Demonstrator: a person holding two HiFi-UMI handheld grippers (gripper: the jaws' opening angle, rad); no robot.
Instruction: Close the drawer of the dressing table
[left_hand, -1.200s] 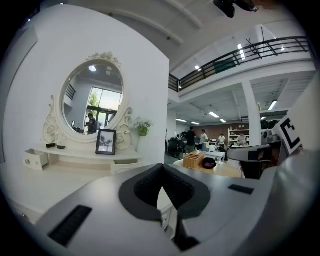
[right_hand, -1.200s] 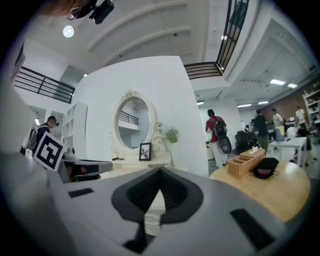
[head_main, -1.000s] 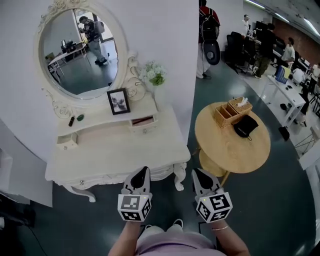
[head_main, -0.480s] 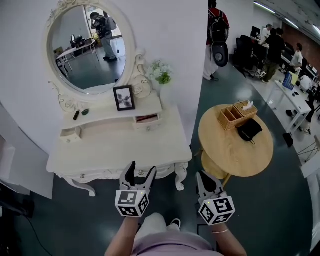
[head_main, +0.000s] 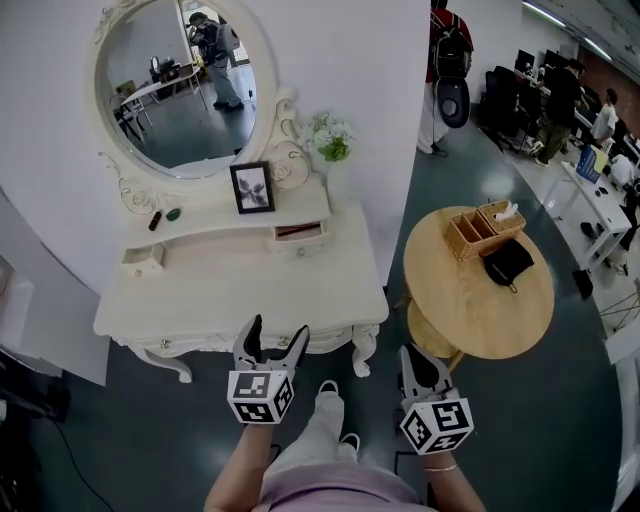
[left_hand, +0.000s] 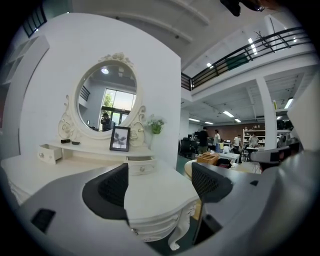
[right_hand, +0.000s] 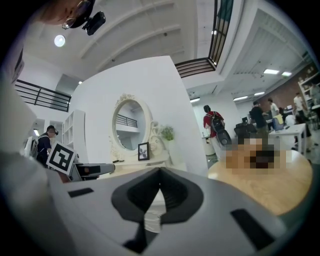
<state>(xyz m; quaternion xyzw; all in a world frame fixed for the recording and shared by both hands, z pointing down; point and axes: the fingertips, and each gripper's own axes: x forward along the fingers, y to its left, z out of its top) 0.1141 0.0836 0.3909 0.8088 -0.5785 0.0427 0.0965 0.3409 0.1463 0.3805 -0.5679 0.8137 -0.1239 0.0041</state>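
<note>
Right tongs (head_main: 412, 352) (seemingly shut) beside table (head_main: 470, 295)

"What is standing on the white bench (head_main: 240, 295)?"

"A picture frame (head_main: 252, 187) is standing on its back shelf (head_main: 215, 228). Flowers (head_main: 330, 140) are standing at the right end. Two small dark things (head_main: 155, 220) are lying at the left."

"And the round wooden bench (head_main: 470, 320)?"

"It is carrying a wooden box (head_main: 478, 228) and a black thing (head_main: 508, 260). Both benches are standing on the dark floor (head_main: 560, 420)."
</note>
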